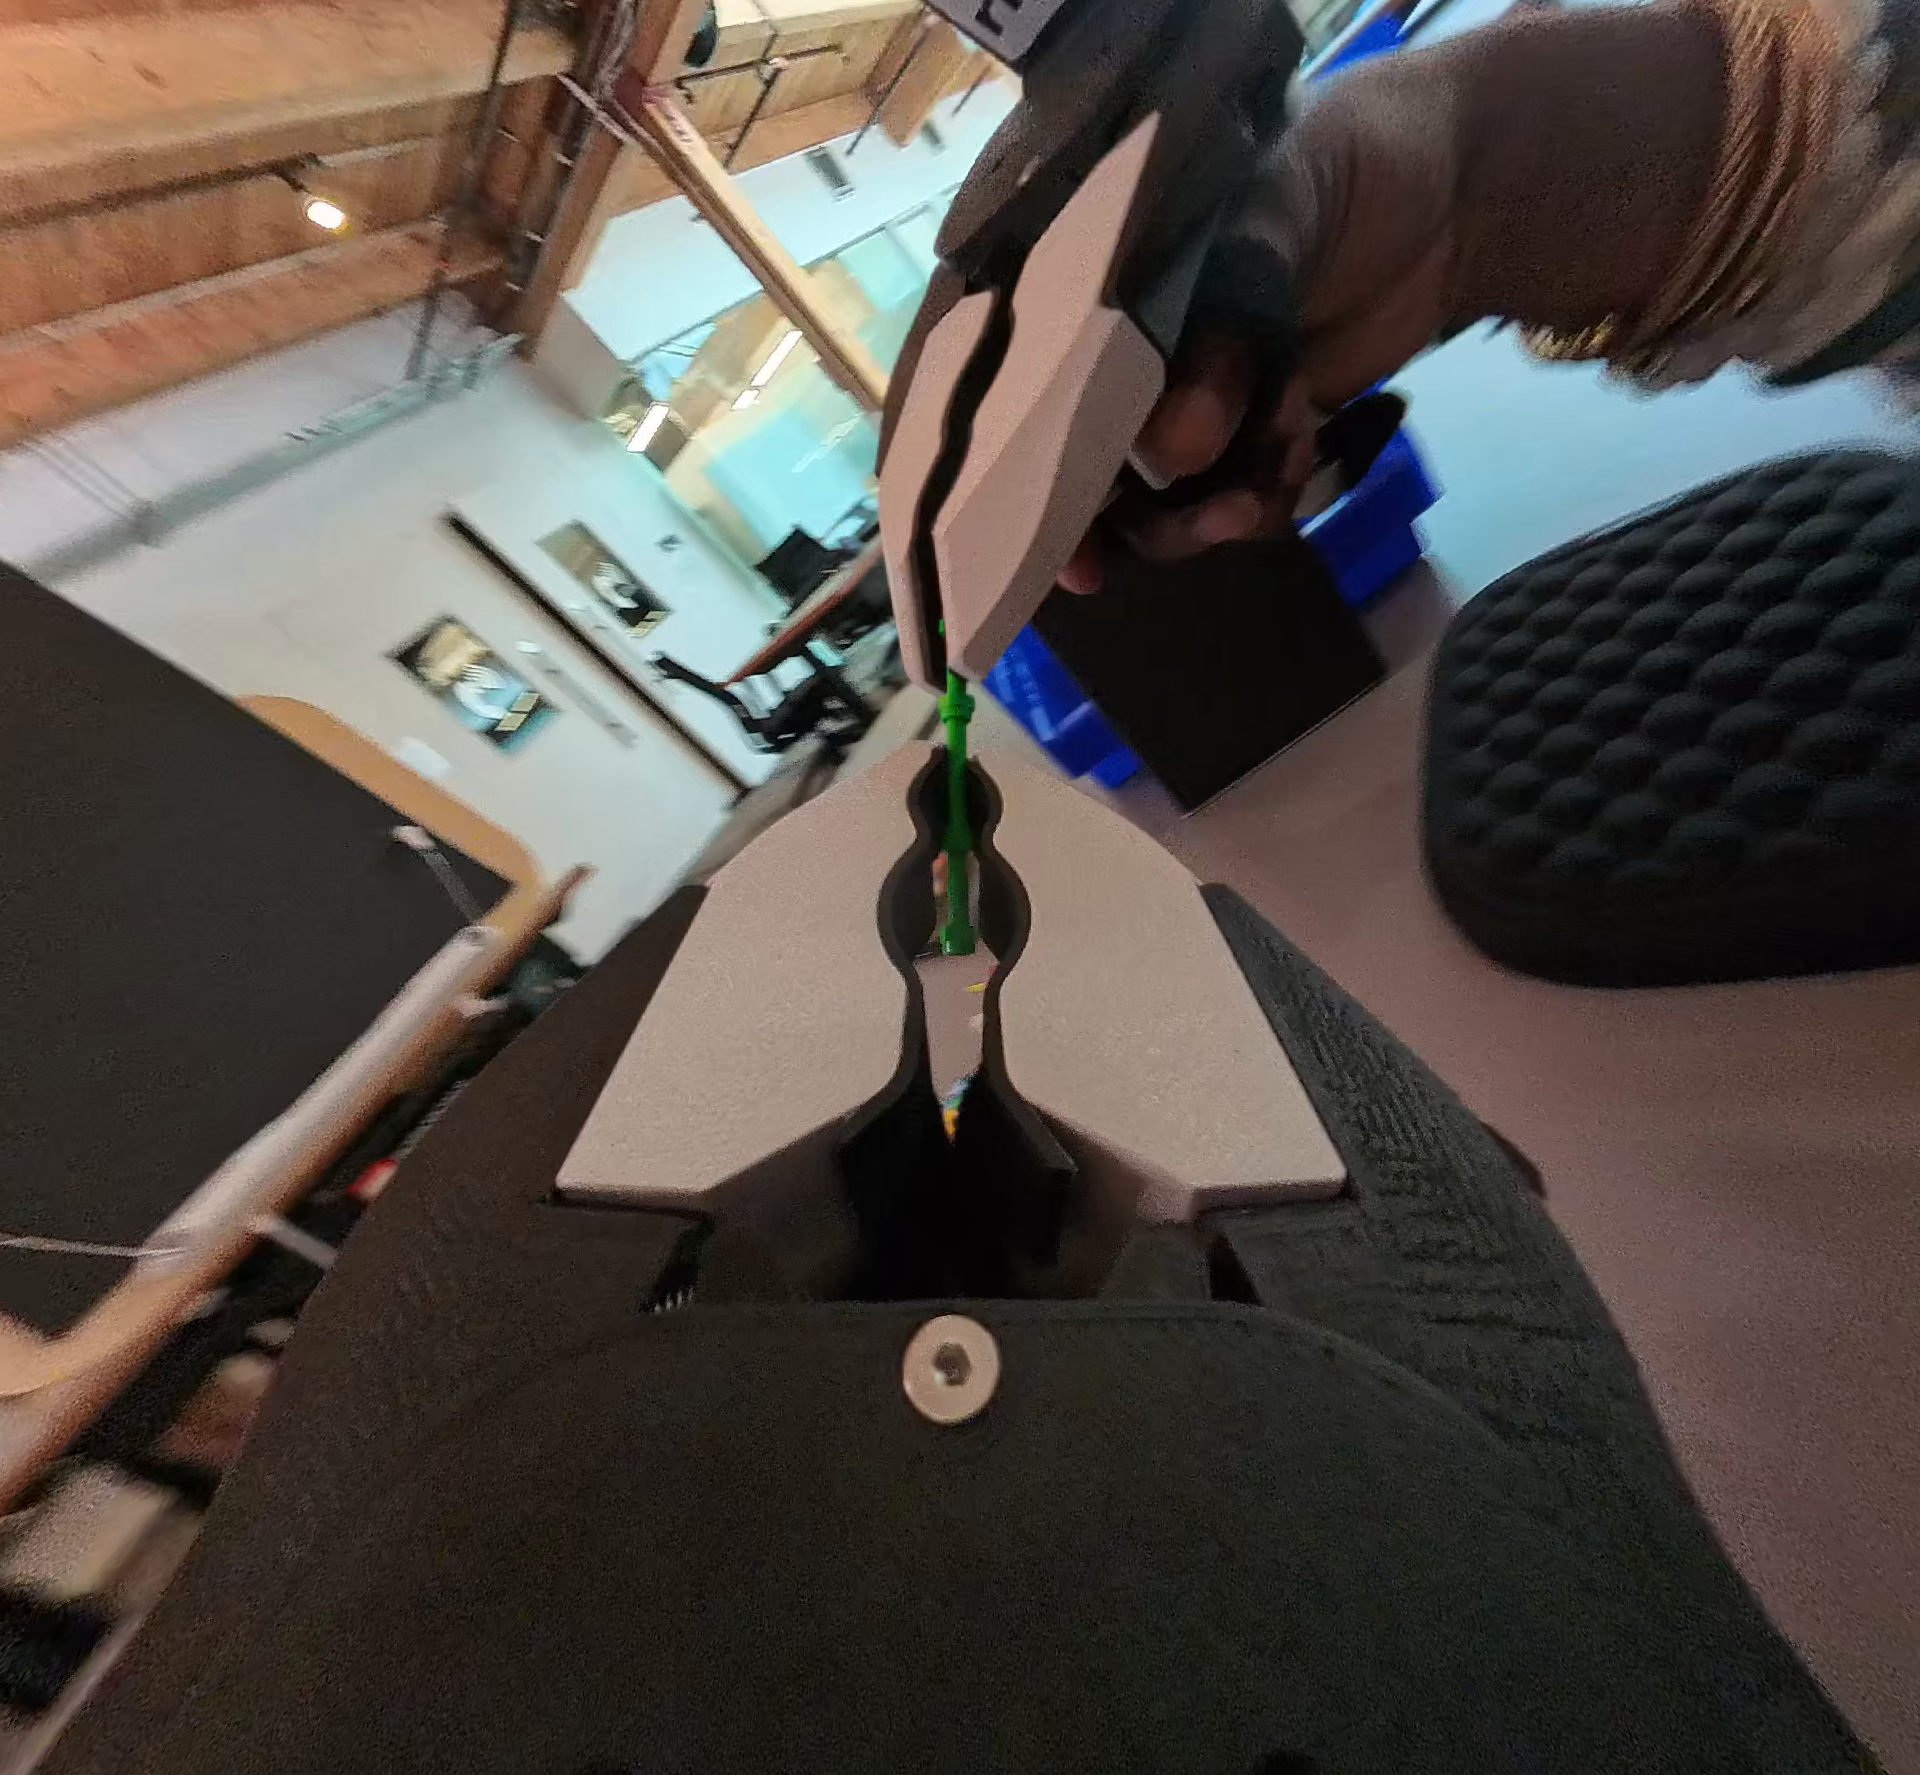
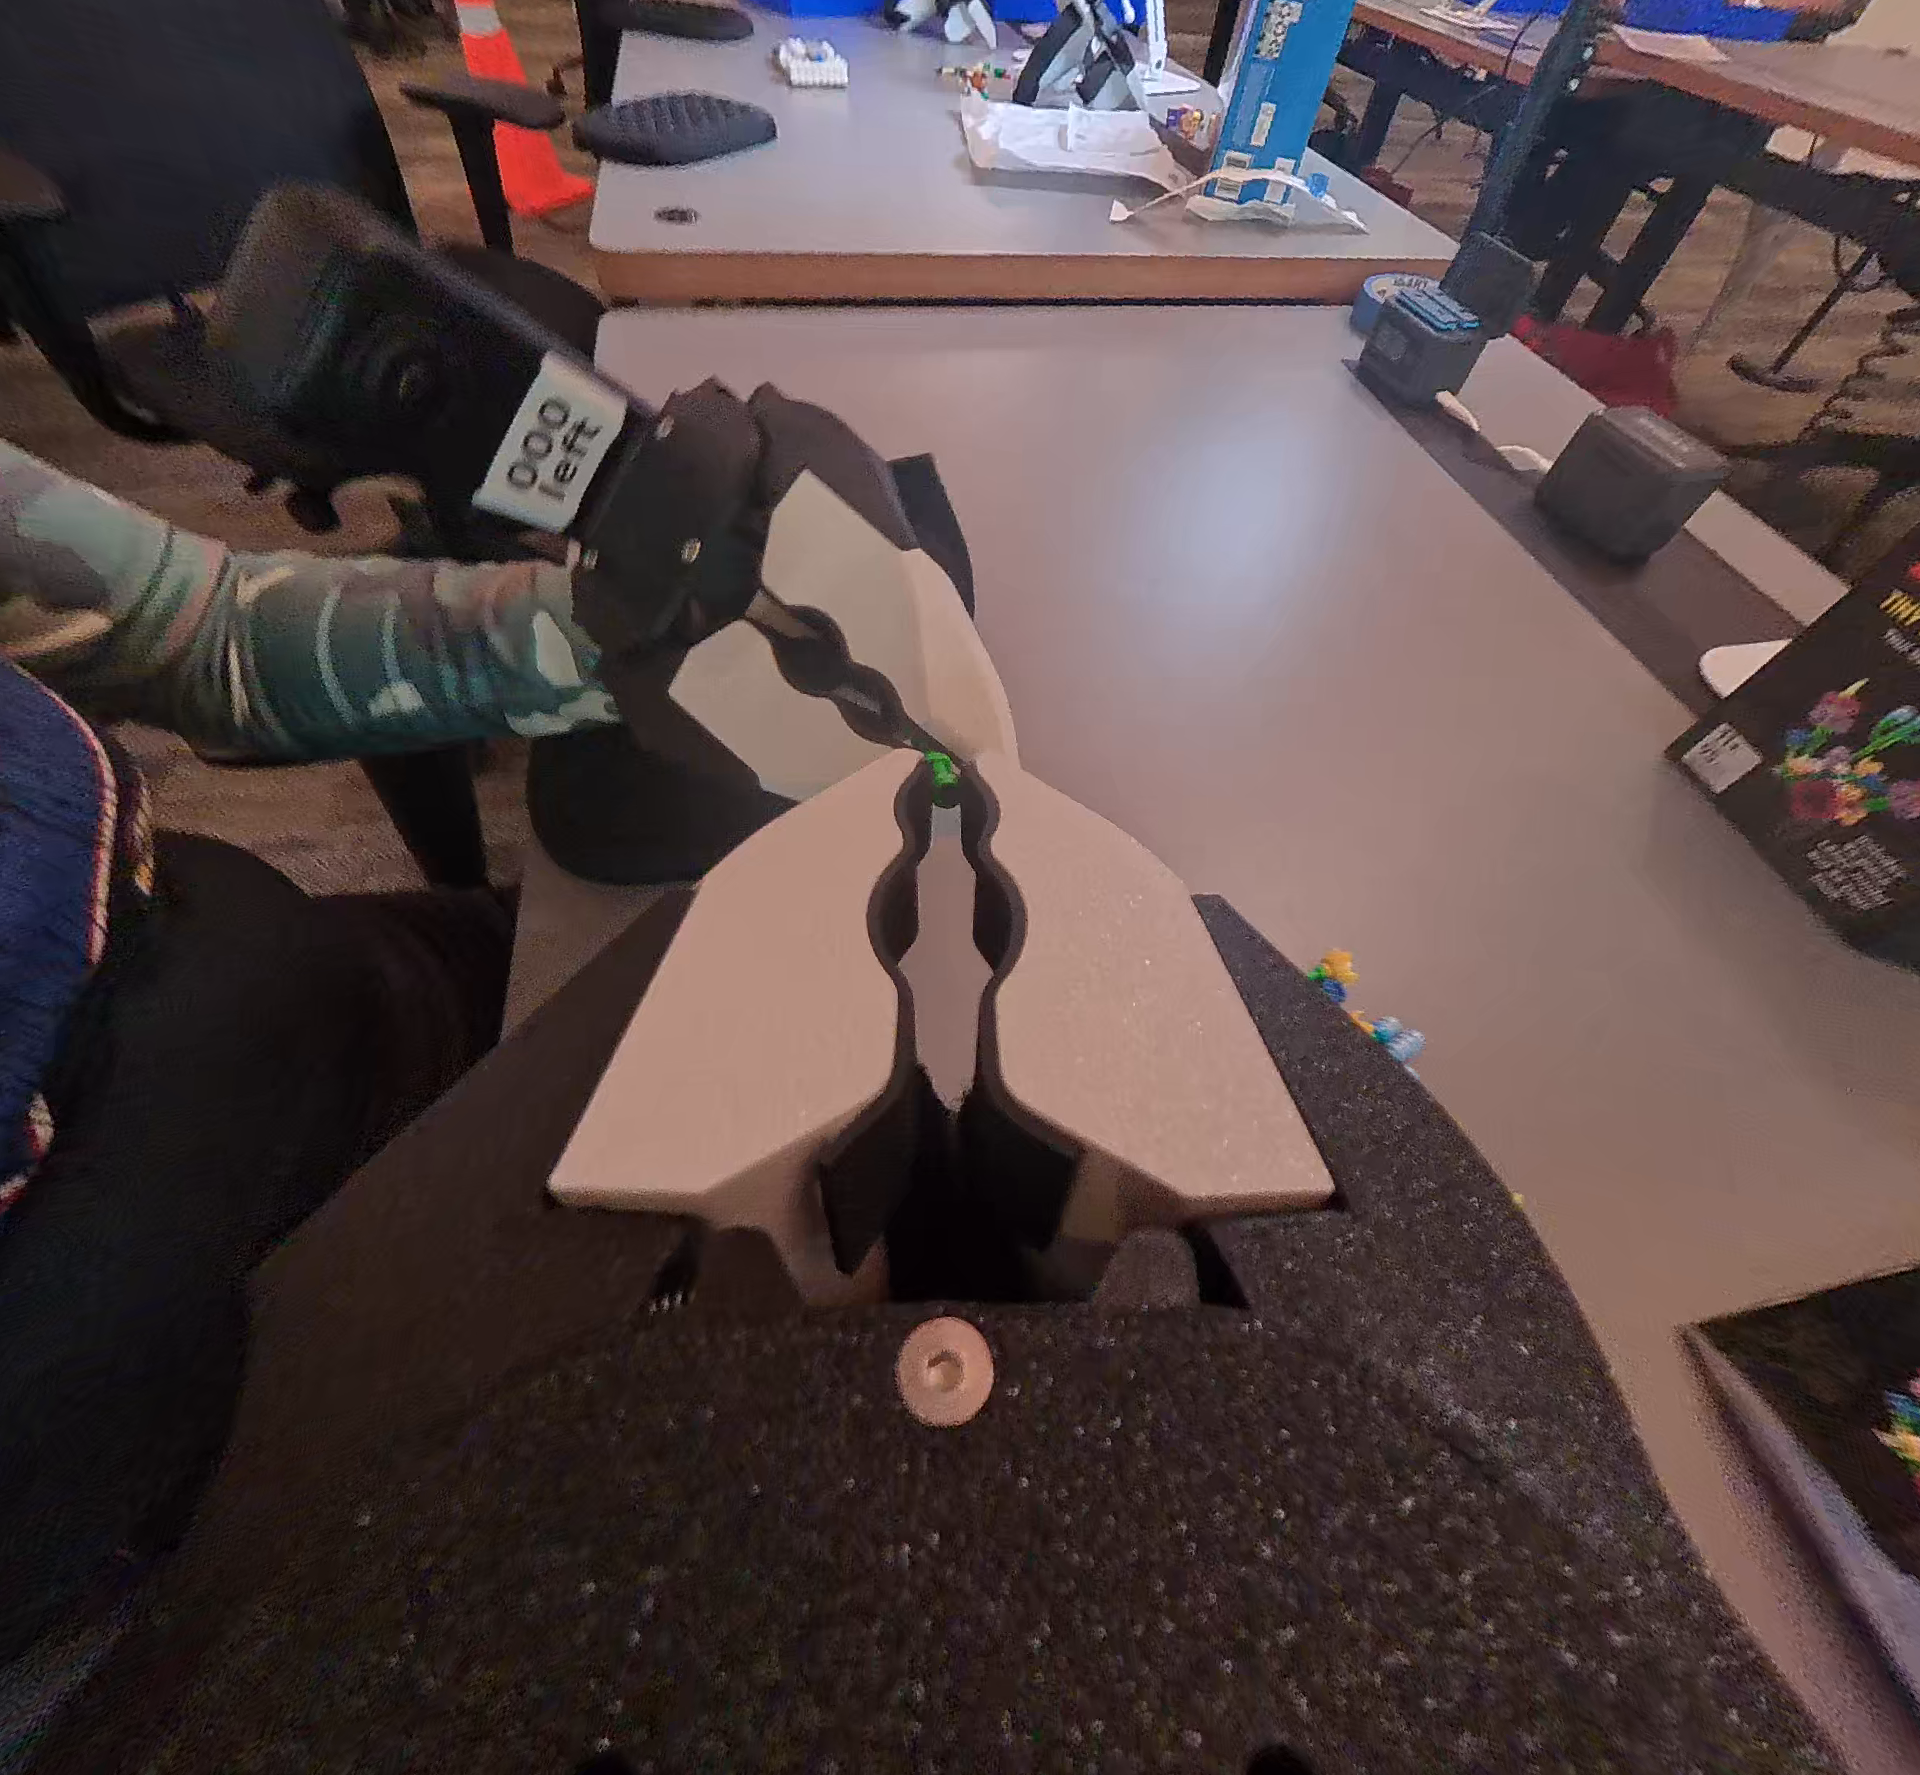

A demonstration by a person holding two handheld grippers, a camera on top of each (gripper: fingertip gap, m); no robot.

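A thin green plastic stem (image 1: 954, 723) is held between both grippers above the grey table (image 2: 1247, 582). My left gripper (image 1: 954, 775) is shut on the stem's lower part, which runs down the gap between its fingers. My right gripper (image 1: 940, 671) comes down from above, held by a hand, and is shut on the stem's upper end. In the right wrist view only a small green bit of the stem (image 2: 941, 778) shows at my right gripper (image 2: 940, 764). There the left gripper (image 2: 930, 743) comes in from the left and meets it tip to tip.
A black dimpled wrist rest (image 1: 1683, 717), a black box (image 1: 1216, 676) and blue bins (image 1: 1049, 717) lie behind. A dark flower-printed box (image 2: 1829, 769), small coloured brick pieces (image 2: 1371, 1008) and a black cube (image 2: 1626, 478) sit on the right of the table. A second cluttered table (image 2: 883, 198) stands beyond. The grippers are tip to tip, or close to it.
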